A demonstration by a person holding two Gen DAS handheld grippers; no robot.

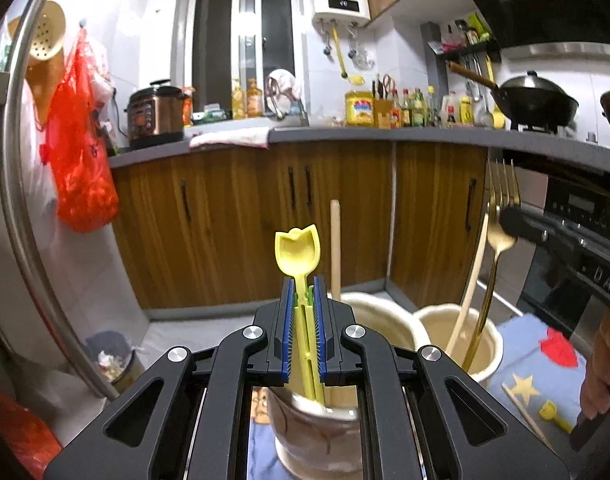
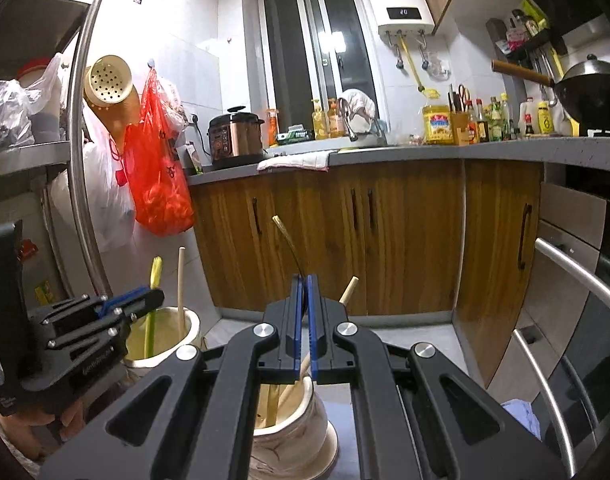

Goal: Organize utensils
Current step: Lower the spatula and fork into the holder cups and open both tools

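Note:
My left gripper is shut on a yellow plastic spoon, bowl up, its handle reaching down into a cream cup that also holds a wooden chopstick. My right gripper is shut on a gold fork, seen edge-on, over another cream cup holding a chopstick. In the left wrist view the fork stands in the right cup, gripped by the right fingers. The left gripper also shows in the right wrist view.
A blue star-patterned cloth holds a loose chopstick and a small yellow spoon. A third cream cup stands behind. Wooden cabinets, an oven and a metal rack pole surround the spot.

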